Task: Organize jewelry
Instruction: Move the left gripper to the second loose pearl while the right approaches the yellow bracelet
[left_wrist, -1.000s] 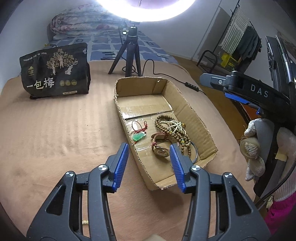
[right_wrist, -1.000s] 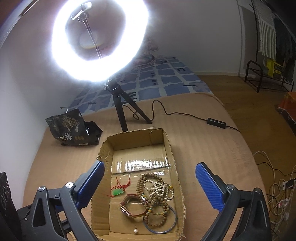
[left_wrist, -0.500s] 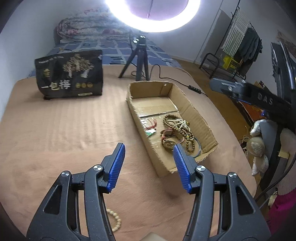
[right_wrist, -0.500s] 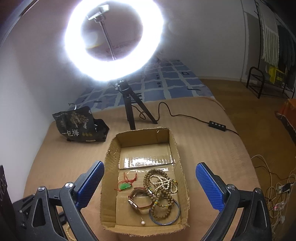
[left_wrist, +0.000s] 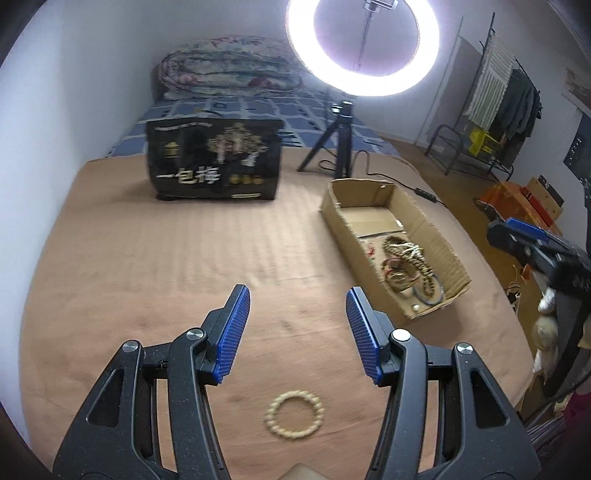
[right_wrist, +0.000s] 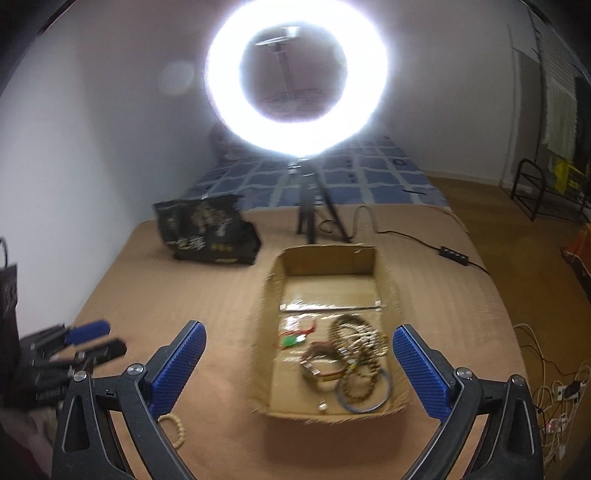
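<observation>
Jewelry is gathered mostly in the cardboard box (right_wrist: 267, 295) on the brown bedspread (left_wrist: 147, 258): a heap of bead necklaces (right_wrist: 360, 345), a watch (right_wrist: 319, 367), a blue bangle (right_wrist: 364, 398) and a green pendant (right_wrist: 291, 341). Both tongs have drawn back from the box over the last second, so it now sits farther off in each view. The left gripper (left_wrist: 295, 325), open and empty after widening slightly, now hangs over a pale bead bracelet (left_wrist: 294, 415) lying loose outside the box, probably the next piece to collect. The right gripper (right_wrist: 299, 362) is wide open, empty.
</observation>
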